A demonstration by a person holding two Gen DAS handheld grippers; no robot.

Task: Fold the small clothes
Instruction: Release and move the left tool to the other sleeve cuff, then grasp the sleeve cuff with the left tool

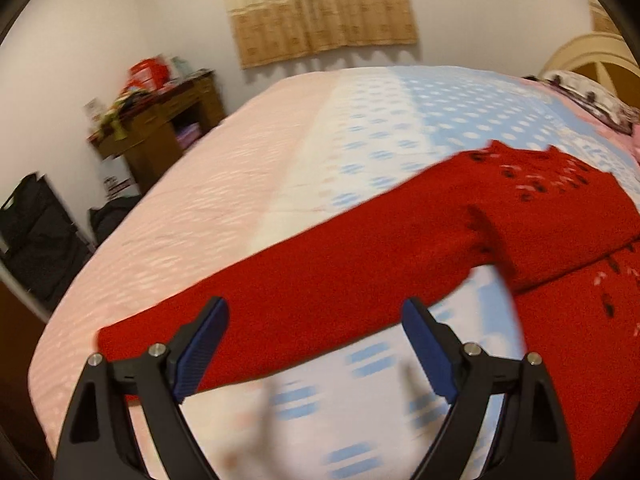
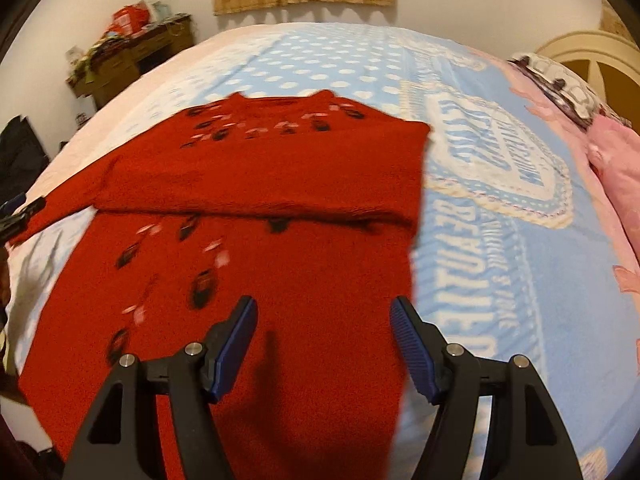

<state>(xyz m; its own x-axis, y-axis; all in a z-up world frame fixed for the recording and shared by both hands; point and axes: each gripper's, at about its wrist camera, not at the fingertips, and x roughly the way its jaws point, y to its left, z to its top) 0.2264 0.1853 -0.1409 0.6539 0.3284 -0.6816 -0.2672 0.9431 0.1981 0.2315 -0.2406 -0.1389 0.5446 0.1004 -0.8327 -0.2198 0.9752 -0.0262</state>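
Both claws, left (image 1: 314, 346) and right (image 2: 323, 346), hover open and empty over the red sweater (image 2: 260, 208) spread on the bed (image 2: 500, 240); soft, floppy knit, probably best pinched at the outstretched sleeve's (image 1: 248, 304) cuff.

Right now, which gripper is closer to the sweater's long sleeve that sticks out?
Left. The left gripper is open right over the sleeve, near its cuff. The right gripper is open over the sweater's body, away from that sleeve.

Agape right gripper (image 2: 323, 320) above red sweater (image 2: 280, 184)
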